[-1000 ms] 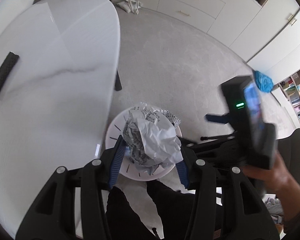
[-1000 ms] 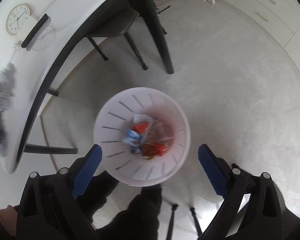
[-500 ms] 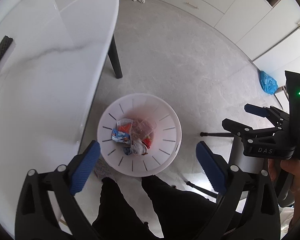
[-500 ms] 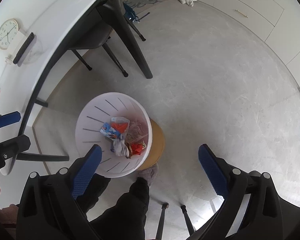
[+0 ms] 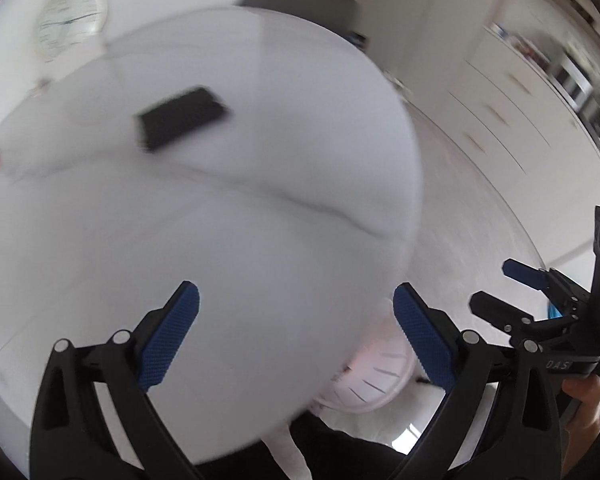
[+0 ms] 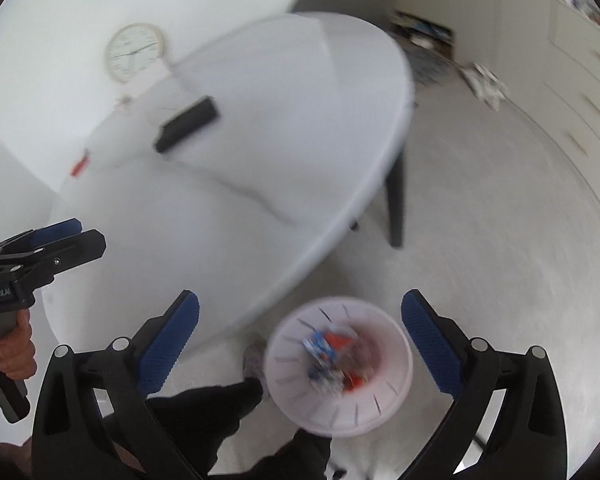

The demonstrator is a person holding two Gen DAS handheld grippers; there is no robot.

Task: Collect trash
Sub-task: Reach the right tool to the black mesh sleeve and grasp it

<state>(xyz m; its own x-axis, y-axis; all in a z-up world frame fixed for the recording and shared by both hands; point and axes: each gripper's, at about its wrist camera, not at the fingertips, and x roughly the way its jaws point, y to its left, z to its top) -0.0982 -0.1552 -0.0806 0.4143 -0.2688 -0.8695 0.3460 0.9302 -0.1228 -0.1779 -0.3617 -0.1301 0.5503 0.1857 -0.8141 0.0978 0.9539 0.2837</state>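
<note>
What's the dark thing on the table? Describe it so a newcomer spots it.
Start at the big white oval table below the round wall clock. Toward the clock end lies a flat black rectangular block, lying diagonally. It is the only dark item there; the one neighbour is a small red scrap.

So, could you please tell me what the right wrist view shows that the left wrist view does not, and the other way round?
Only the right wrist view shows the trash lying inside the white bin on the floor, a table leg, and the left gripper at its left edge. Only the left wrist view shows the right gripper at its right edge; the bin there is mostly hidden behind the table. Both show the white table, a black object on it, and a wall clock. Both pairs of jaws stand open and empty.
</note>
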